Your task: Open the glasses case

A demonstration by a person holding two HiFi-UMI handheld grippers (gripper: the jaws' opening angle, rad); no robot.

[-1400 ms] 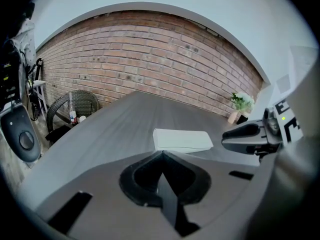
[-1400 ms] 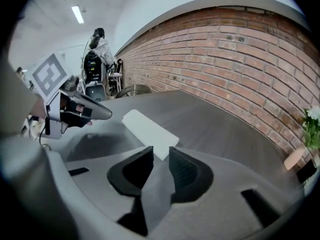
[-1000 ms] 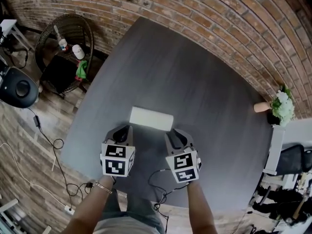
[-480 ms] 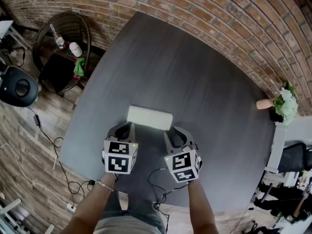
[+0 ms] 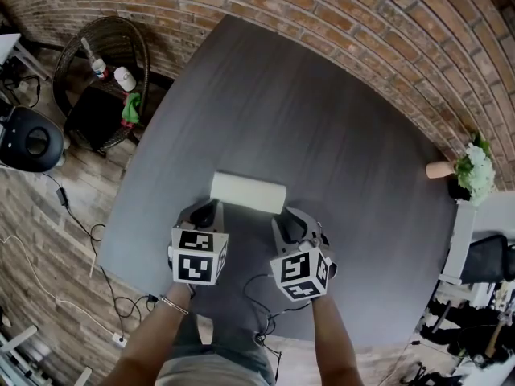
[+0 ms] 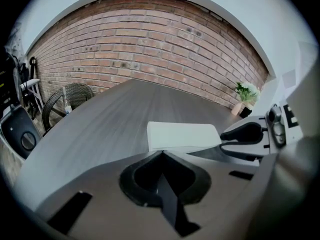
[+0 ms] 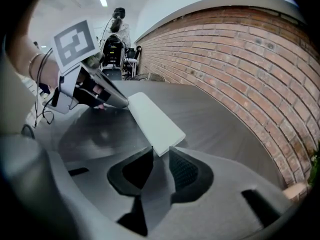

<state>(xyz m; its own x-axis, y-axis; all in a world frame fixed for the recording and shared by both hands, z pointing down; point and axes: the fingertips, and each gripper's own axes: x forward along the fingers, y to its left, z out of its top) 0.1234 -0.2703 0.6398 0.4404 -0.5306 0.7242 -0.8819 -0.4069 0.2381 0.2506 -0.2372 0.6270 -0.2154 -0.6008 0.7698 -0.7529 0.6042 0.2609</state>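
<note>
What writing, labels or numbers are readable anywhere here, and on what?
None can be read.
Glasses case: plain white, no print.
Marker cubes: black-and-white square patterns, not letters.
Bottles on the wicker chair: labels too small.
Dark mark at left gripper view's right edge: unreadable.

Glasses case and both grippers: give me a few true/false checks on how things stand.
1. The glasses case lies closed on the table. True.
2. The case is black. False: it is white.
3. The left gripper has its jaws wide apart. False: they meet at the tips, just short of the case.
4. The right gripper has its jaws apart, with a corner of the case at their gap. True.
</note>
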